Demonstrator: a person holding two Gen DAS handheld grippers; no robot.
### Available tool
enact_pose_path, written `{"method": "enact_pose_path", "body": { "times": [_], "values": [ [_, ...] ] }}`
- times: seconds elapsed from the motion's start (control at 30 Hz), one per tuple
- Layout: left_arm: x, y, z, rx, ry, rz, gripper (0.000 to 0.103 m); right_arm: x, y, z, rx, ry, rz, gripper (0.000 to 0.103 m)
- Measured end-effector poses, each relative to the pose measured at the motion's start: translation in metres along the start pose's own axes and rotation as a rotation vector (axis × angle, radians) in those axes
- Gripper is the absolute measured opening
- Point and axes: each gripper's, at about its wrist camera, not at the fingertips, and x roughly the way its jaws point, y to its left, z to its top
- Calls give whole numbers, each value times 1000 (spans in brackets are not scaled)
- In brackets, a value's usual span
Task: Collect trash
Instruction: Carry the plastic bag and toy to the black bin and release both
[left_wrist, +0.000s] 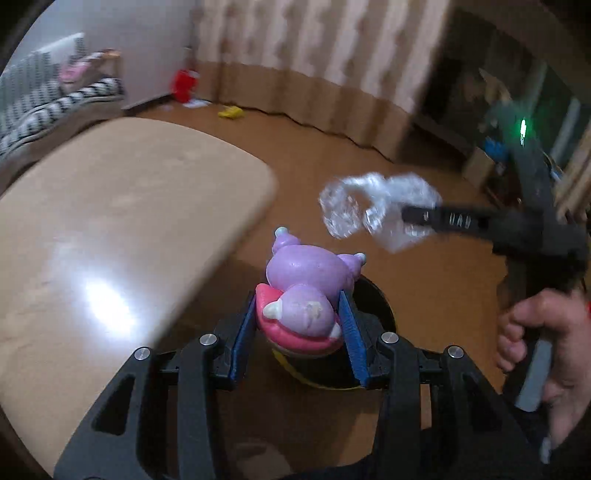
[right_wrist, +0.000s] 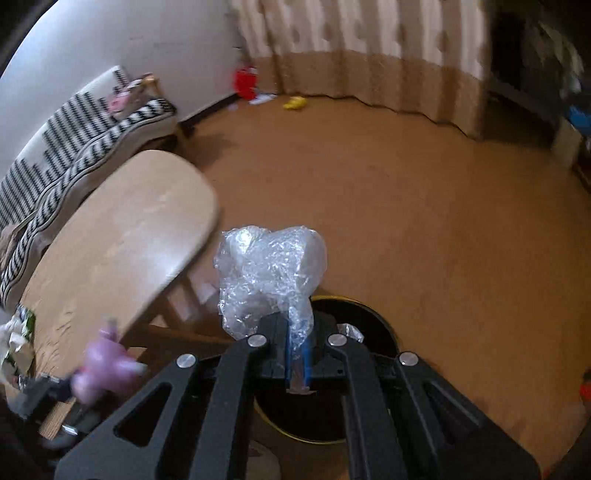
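Clamped in our left tool (left_wrist: 301, 325), the purple toy (left_wrist: 310, 291) hangs over the black bin (left_wrist: 376, 314) beside the tabletop (left_wrist: 110, 229), and our right tool (right_wrist: 297, 354), pinched on crumpled plastic (right_wrist: 269, 273), should centre over the bin before releasing.

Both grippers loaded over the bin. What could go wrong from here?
1. The left gripper pinches a purple toy at its lower end only; most of it sticks out, so it may tip and miss the black bin.
2. The crumpled clear plastic in the right gripper is light and may cling to the pads or drift onto the floor.
3. The purple toy may not be trash.
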Motion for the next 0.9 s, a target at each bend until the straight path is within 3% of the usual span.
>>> {"method": "enact_pose_path", "body": {
  "times": [0.17,0.4,0.8,0.9],
  "values": [
    [73,-24,-16,49,94,-44,43,14,-24,-11,29,70,-33,5],
    [126,-22,-12,19,156,-65,44,33,-18,-11,11,127,-44,5],
    [134,-28,-14,2,170,-87,52,48,-9,-5,0,153,-51,5],
    [131,-27,-15,-6,165,-79,71,53,-9,-7,2,167,-51,5]
  ]
}}
